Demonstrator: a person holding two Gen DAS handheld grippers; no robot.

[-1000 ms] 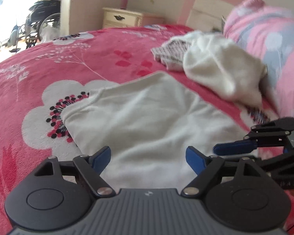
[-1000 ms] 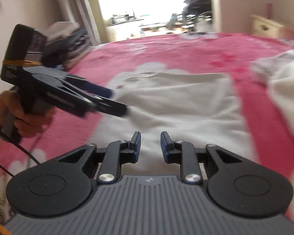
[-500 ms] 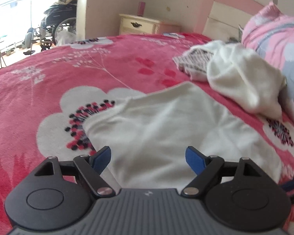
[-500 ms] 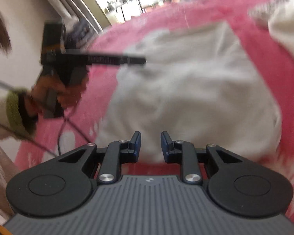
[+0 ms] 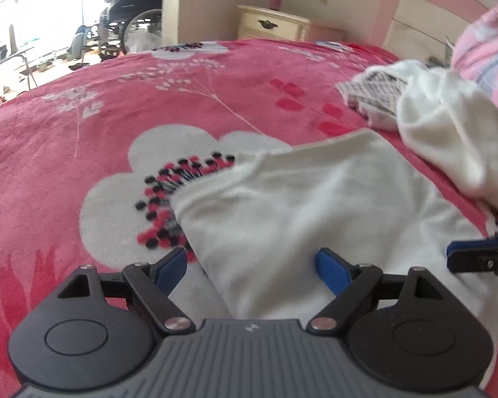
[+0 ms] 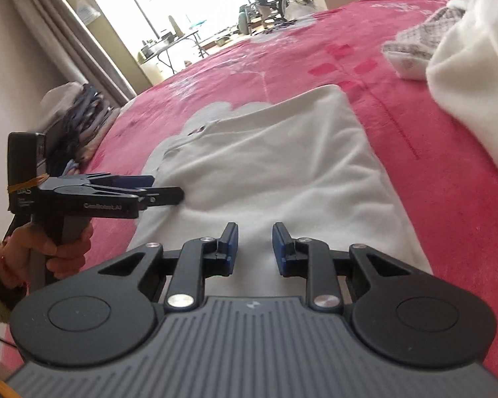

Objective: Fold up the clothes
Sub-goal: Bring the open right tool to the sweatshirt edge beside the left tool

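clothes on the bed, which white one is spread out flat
The white garment lying flat right ahead of both grippers, on the pink floral blanket. The other white garment is a bunched heap near the pillow, partly over a small grey patterned cloth.

Soft matt white cloth garment (image 5: 315,212) on fuzzy pink blanket (image 5: 116,126).

I count one flat white garment (image 5: 315,205), one crumpled white garment (image 5: 448,132), one patterned cloth (image 5: 372,96), and my two grippers (image 5: 250,267) (image 6: 251,243).
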